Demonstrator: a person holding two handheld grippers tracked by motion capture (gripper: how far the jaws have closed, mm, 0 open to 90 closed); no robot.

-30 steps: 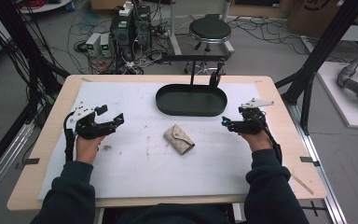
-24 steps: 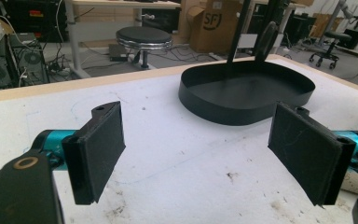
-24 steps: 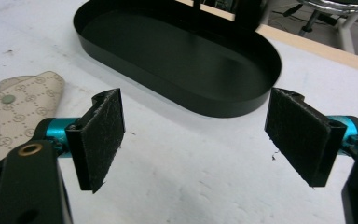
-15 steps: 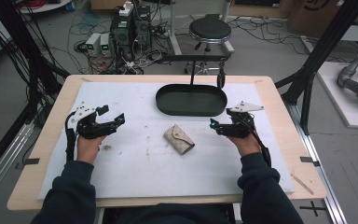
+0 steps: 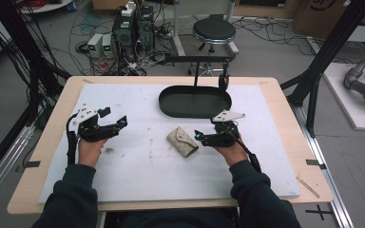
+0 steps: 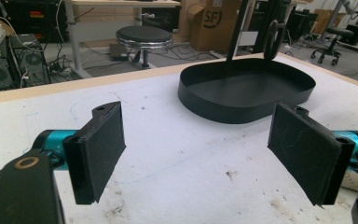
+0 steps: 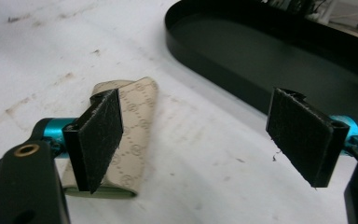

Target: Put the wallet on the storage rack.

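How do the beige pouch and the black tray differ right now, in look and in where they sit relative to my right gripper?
The beige pouch is small, soft and patterned; the black tray is far larger, plain and rigid, with a raised rim. The pouch lies right beside the right gripper, partly behind one jaw in the right gripper view; the tray sits farther back, beyond the jaws. The tray is empty. Both rest on the white mat, untouched.

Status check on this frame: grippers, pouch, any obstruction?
Both grippers open: right gripper beside beige pouch, not gripping; left gripper off left, empty. Pouch flat on mat, near black tray. Nothing between jaws and pouch.
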